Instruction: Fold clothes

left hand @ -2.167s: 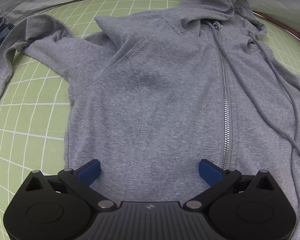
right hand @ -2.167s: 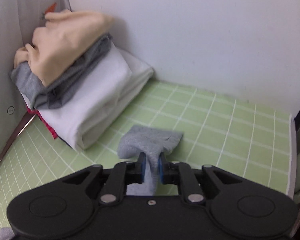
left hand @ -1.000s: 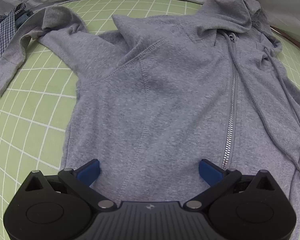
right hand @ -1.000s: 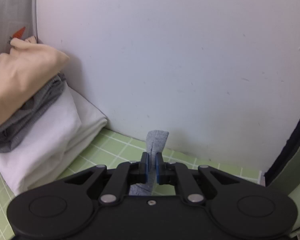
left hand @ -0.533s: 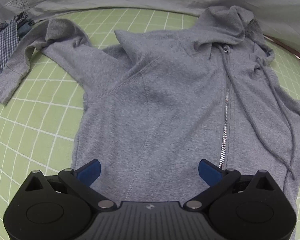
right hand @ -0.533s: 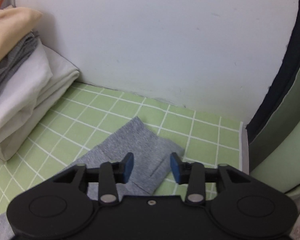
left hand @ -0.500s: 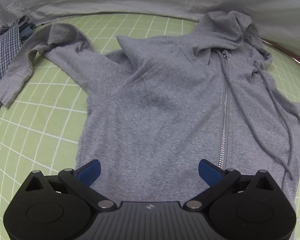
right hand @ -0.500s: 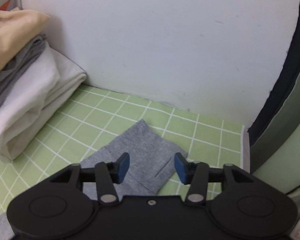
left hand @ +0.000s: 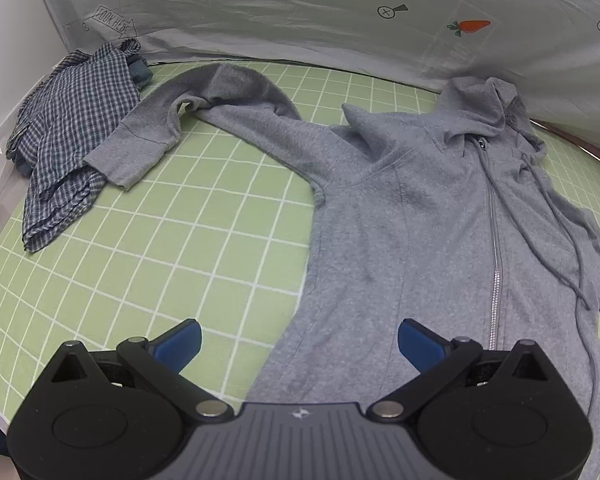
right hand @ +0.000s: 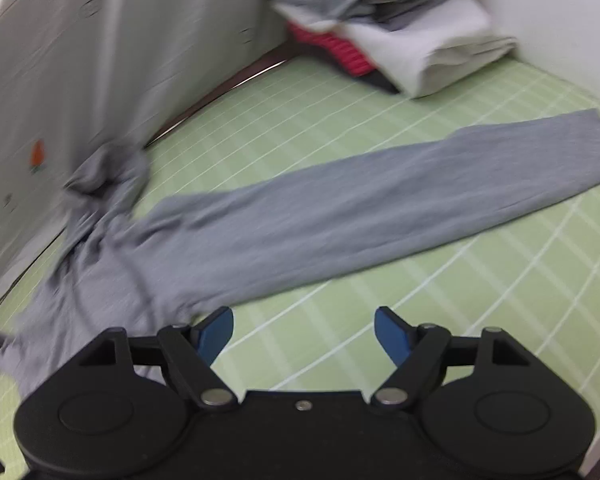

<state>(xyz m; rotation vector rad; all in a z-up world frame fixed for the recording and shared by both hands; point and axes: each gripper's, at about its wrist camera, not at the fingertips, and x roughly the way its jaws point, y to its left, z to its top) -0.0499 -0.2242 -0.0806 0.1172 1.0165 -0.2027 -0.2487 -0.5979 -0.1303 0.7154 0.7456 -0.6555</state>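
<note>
The green gridded surface [left hand: 148,248] carries everything. On it I see the grey zip hoodie [left hand: 412,216] lying face up, zipper closed, hood against the printed grey backdrop [left hand: 300,8]. In the right wrist view, one sleeve [right hand: 364,204] lies stretched out straight across the grid, its cuff near the stack of folded clothes [right hand: 404,32] in the far corner. In the left wrist view, the other sleeve [left hand: 204,108] is bent back on itself, its cuff resting against a crumpled checked shirt [left hand: 72,136].

Step in hand, as I judge it: laying the hoodie flat before folding. One sleeve done, one not.

My left gripper [left hand: 298,342] hovers over the hem edge, fingers wide, nothing between them. My right gripper [right hand: 303,334] hangs over bare grid just beside the armpit, fingers opening, nothing between them.

Next move calls for taking the bent sleeve at its cuff and drawing it out straight, clear of the checked shirt, without dragging the body.
</note>
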